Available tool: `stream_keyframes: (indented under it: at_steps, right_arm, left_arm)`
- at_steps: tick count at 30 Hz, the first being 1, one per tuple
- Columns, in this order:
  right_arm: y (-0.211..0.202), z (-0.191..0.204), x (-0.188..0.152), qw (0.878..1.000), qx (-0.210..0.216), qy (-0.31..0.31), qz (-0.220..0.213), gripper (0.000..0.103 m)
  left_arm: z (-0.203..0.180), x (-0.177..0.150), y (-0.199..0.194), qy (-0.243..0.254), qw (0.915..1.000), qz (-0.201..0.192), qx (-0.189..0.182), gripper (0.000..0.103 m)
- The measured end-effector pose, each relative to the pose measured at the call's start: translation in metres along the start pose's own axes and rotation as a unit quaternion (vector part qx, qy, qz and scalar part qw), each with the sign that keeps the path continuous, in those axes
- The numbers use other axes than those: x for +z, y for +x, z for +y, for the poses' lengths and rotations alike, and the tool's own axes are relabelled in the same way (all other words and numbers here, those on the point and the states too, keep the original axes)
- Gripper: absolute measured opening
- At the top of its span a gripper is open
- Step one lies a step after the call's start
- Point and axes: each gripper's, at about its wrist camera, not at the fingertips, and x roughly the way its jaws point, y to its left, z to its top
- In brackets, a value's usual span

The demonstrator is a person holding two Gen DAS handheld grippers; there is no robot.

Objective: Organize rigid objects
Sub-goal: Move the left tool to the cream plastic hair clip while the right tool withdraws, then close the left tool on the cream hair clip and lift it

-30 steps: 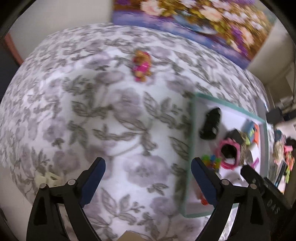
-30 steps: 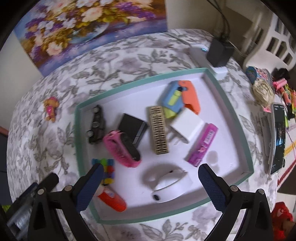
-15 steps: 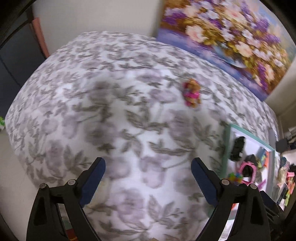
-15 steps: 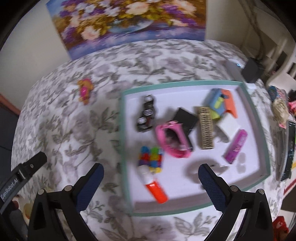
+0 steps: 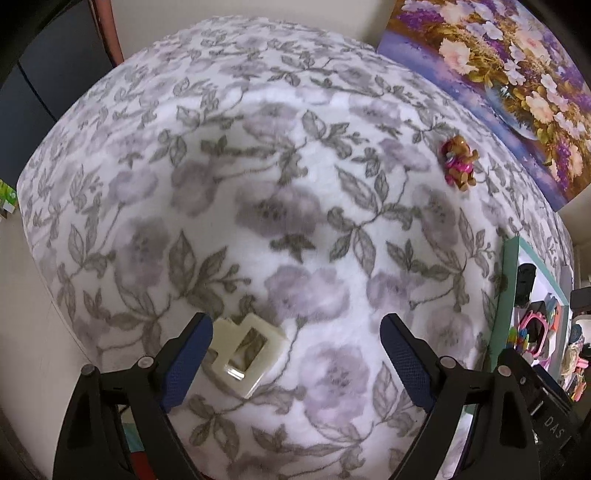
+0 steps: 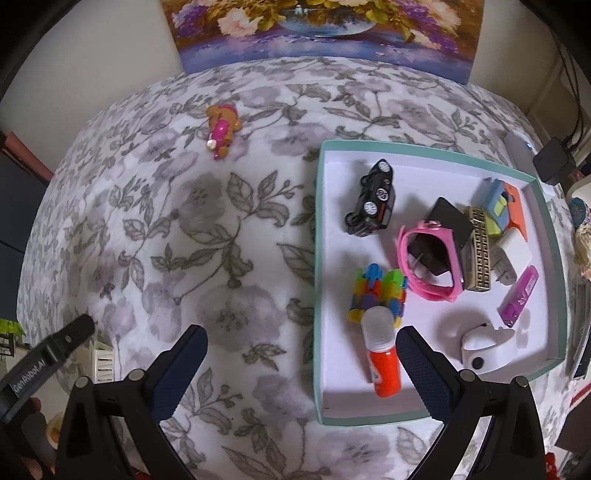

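A cream plastic clip-like piece (image 5: 245, 352) lies on the floral cloth just beside my left finger. My left gripper (image 5: 295, 354) is open and empty above the cloth. A small brown and pink toy figure (image 5: 458, 162) lies far right; it also shows in the right wrist view (image 6: 221, 131). The teal-rimmed white tray (image 6: 318, 258) holds a black toy car (image 6: 371, 205), a pink watch (image 6: 430, 260), a coloured block toy (image 6: 378, 293), an orange glue stick (image 6: 382, 360) and several other items. My right gripper (image 6: 301, 362) is open and empty over the tray's left rim.
A flower painting (image 6: 325, 33) leans against the back wall. A black charger (image 6: 556, 162) and cluttered items lie right of the tray. The table's left edge drops off near the cream piece (image 6: 101, 360). The left gripper's body (image 6: 44, 363) shows at the lower left.
My left gripper has swung left, bringing the cream piece into view beside its left finger. My right gripper has moved left, so the tray now sits to the right.
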Motion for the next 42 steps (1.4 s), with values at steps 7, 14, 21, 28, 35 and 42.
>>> stream_keyframes:
  at_steps: [7, 14, 21, 28, 35, 42]
  right_arm:
    - [0.005, 0.010, 0.000, 1.000, -0.001, -0.011, 0.004, 0.103]
    - [0.004, 0.015, 0.001, 1.000, 0.000, -0.011, 0.000, 0.103]
    - [0.000, 0.018, 0.004, 1.000, 0.002, -0.008, -0.011, 0.103]
    - [0.003, 0.022, 0.004, 1.000, 0.004, -0.012, -0.010, 0.103]
    - [0.004, 0.024, 0.004, 1.000, 0.003, -0.014, -0.009, 0.103]
    - [0.005, 0.024, 0.004, 1.000, 0.005, -0.015, -0.007, 0.103]
  left_arm:
    - [0.009, -0.008, 0.011, -0.008, 0.9997, 0.025, 0.000, 0.065]
    - [0.020, -0.012, 0.016, -0.019, 0.9992, 0.034, -0.011, 0.058]
    - [0.025, -0.016, 0.013, -0.015, 0.9993, 0.032, -0.007, 0.054]
    - [0.020, -0.014, 0.014, -0.001, 0.9995, 0.033, 0.003, 0.054]
    - [0.022, -0.011, 0.011, 0.009, 0.9991, 0.034, 0.023, 0.041]
    - [0.023, -0.013, -0.008, 0.031, 0.9990, 0.004, 0.031, 0.041]
